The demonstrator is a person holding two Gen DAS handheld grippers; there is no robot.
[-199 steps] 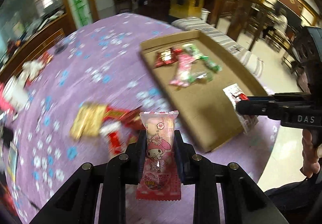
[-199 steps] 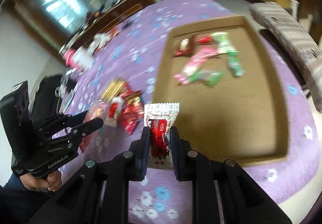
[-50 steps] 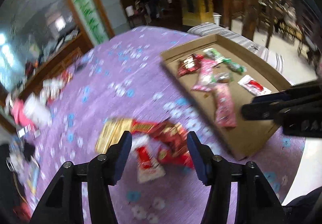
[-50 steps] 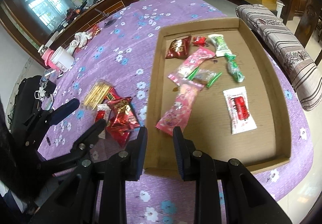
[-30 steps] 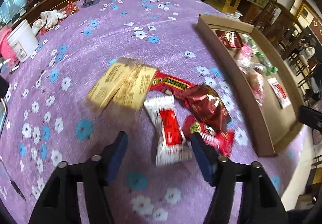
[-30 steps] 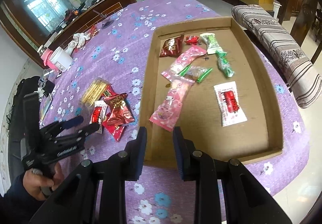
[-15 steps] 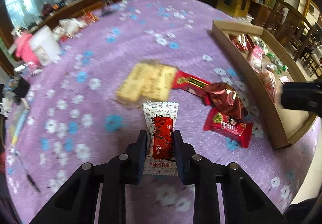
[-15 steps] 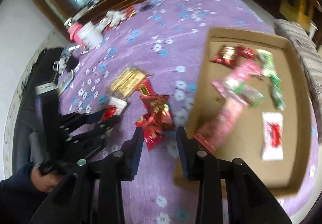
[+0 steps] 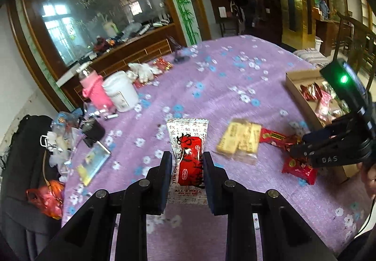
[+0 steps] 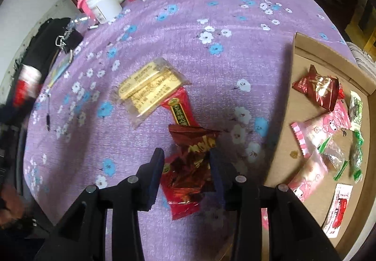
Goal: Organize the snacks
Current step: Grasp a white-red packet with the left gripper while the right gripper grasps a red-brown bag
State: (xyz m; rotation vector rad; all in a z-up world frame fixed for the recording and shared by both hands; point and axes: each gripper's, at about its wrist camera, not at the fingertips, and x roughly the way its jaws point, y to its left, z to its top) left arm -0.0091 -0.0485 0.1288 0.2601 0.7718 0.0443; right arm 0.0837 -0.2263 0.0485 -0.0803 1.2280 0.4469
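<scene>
Left wrist view: the left tool clamps a white-and-red snack packet, held above the purple flowered desk.

Right wrist view: the right tool, jaws just widening, straddles a crinkled dark-red foil snack, probably untouched, left of the cardboard tray.

Bare cloth beyond gold packet; box wall (right) blocks sideways path.

The left wrist camera looks along its hand-held gripper, slanting down across the purple worktop toward the far wall. The right wrist camera looks more steeply down, close above the worktop. Both views show the yellow packets and the cardboard tray at the right.
</scene>
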